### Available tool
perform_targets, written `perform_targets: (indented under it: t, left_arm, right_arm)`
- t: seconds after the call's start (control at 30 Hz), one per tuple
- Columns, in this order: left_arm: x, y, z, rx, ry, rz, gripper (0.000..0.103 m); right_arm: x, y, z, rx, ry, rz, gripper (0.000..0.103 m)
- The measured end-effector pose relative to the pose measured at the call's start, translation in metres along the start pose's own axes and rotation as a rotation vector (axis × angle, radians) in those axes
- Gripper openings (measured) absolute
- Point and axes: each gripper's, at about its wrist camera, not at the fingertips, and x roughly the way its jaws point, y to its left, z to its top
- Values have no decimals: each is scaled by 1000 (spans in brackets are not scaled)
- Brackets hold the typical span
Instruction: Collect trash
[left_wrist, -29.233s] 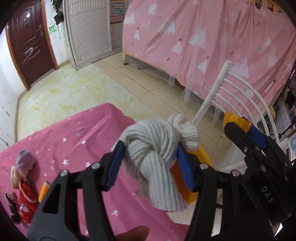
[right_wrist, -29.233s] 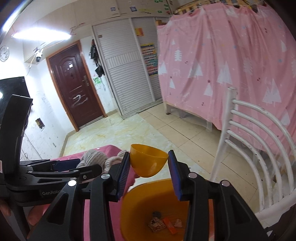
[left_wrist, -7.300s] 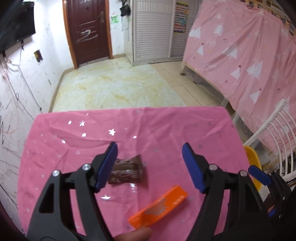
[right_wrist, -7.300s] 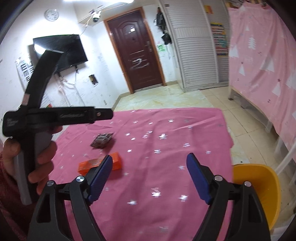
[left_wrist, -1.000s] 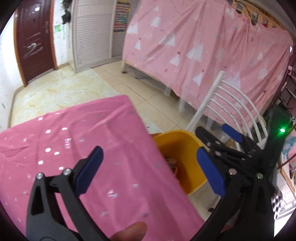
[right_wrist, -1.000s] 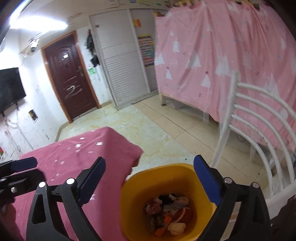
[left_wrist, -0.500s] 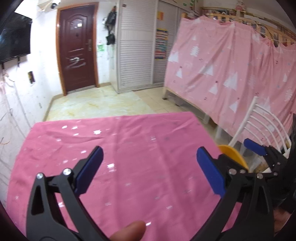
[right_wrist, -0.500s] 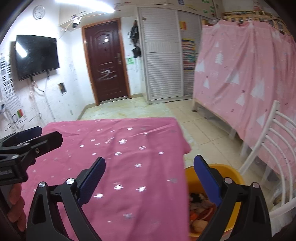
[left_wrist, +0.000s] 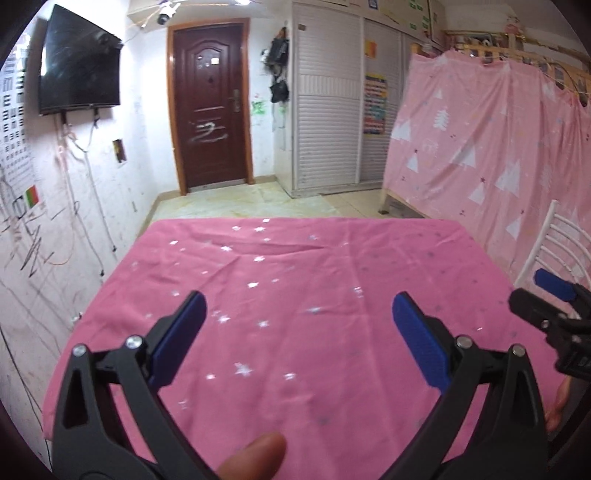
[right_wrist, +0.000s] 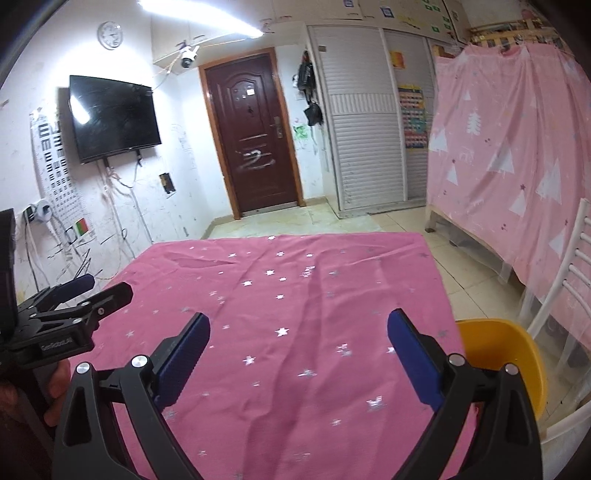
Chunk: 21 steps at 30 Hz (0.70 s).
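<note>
- We hold the left gripper (left_wrist: 297, 339) over the pink worktop (left_wrist: 295, 280), jaws spread, gripping nothing
- Our right gripper (right_wrist: 298, 356) likewise, jaws spread
- The yellow bin (right_wrist: 506, 354) sits off the worktop's right edge

Wide-spread blue fingers (left_wrist: 177, 341) of the left gripper (left_wrist: 299, 336), nothing between, above a pink star-print cloth on the bench (left_wrist: 295, 280). Right gripper (left_wrist: 554, 306) at the right edge; brown door (left_wrist: 210, 118) beyond.
</note>
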Motion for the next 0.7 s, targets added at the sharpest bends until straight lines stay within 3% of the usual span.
perform_targets:
  t: [0.37,0.7]
  left_arm:
    - [1,22,-11,-38,-34,-16,97]
    - [10,30,-13,-63,-14,-20,97]
  right_arm:
    - [-7,20,-17,-102,-88,-39,90]
    - [-5,16,-23,-112,-88,-33,90]
